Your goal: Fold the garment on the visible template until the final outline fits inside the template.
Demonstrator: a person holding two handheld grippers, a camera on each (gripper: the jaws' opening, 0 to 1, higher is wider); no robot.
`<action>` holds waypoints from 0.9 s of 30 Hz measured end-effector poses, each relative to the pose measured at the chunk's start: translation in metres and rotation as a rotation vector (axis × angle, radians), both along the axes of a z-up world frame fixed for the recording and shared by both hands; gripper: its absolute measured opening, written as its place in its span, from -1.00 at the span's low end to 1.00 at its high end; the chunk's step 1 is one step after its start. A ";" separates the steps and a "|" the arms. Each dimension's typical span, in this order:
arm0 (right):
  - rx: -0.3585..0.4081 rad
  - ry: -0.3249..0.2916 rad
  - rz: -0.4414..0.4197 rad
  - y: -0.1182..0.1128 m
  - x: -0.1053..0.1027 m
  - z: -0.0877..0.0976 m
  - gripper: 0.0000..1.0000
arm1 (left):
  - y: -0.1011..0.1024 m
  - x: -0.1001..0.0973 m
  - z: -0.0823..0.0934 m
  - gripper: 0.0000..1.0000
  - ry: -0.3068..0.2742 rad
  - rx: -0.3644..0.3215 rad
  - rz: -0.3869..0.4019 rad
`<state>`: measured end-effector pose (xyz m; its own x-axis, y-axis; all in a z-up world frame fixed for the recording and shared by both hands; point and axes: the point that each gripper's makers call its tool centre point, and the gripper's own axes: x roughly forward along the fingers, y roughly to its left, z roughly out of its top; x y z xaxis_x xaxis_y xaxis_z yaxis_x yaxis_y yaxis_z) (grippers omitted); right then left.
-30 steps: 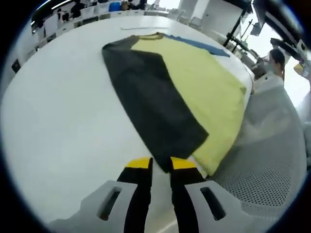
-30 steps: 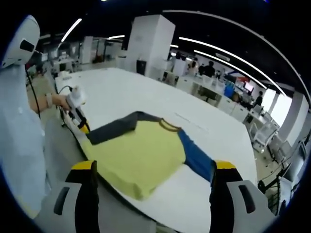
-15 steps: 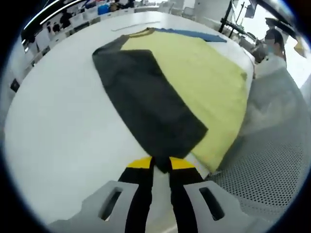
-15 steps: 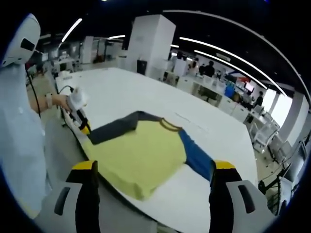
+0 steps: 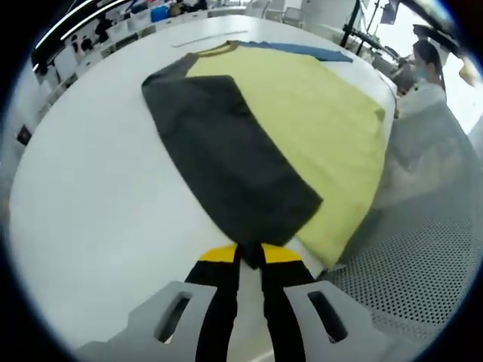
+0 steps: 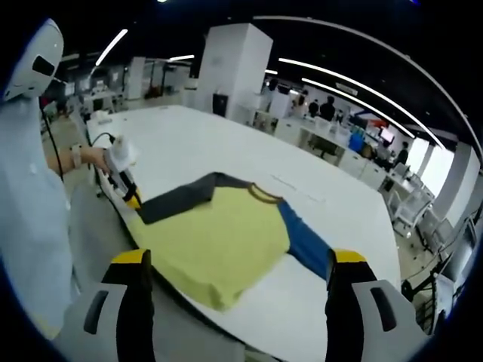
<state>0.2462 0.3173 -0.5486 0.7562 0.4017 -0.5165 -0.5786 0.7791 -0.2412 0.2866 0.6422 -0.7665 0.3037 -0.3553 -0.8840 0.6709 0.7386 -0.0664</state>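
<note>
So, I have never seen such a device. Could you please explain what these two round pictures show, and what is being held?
There is no robot here. A person holds a two-jaw gripper in each hand, and a fisheye camera rides on each gripper, so each round picture looks forward along its own jaws.

In the left gripper view, the left gripper is shut on the end of the dark sleeve of a shirt. The shirt is yellow, with one dark sleeve folded over the body and one blue sleeve spread out. It lies on a white table.

In the right gripper view, the right gripper is open, holds nothing and is above the table's edge. At that view's left you see the person's hand with the left gripper.
</note>
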 end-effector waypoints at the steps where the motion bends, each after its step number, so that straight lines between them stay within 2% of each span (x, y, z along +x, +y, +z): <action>1: 0.002 -0.002 0.001 0.000 0.000 0.001 0.89 | -0.001 -0.001 0.000 -0.93 0.005 0.001 -0.012; 2: 0.003 -0.003 0.000 0.000 0.001 0.001 0.89 | -0.004 -0.003 -0.001 -0.99 0.014 -0.009 -0.021; 7: 0.005 -0.002 0.002 0.000 0.002 0.001 0.89 | -0.002 -0.001 -0.001 -0.99 0.030 -0.035 0.007; 18: 0.026 -0.002 -0.003 0.005 0.005 -0.002 0.95 | -0.004 -0.003 -0.002 -1.00 0.024 -0.052 -0.011; 21: 0.028 -0.003 -0.003 0.004 0.005 -0.001 0.97 | -0.002 -0.002 0.000 -1.00 0.029 -0.050 -0.052; 27: 0.035 -0.006 -0.028 -0.001 0.005 -0.001 0.99 | 0.007 0.011 0.008 -1.00 0.006 -0.051 -0.032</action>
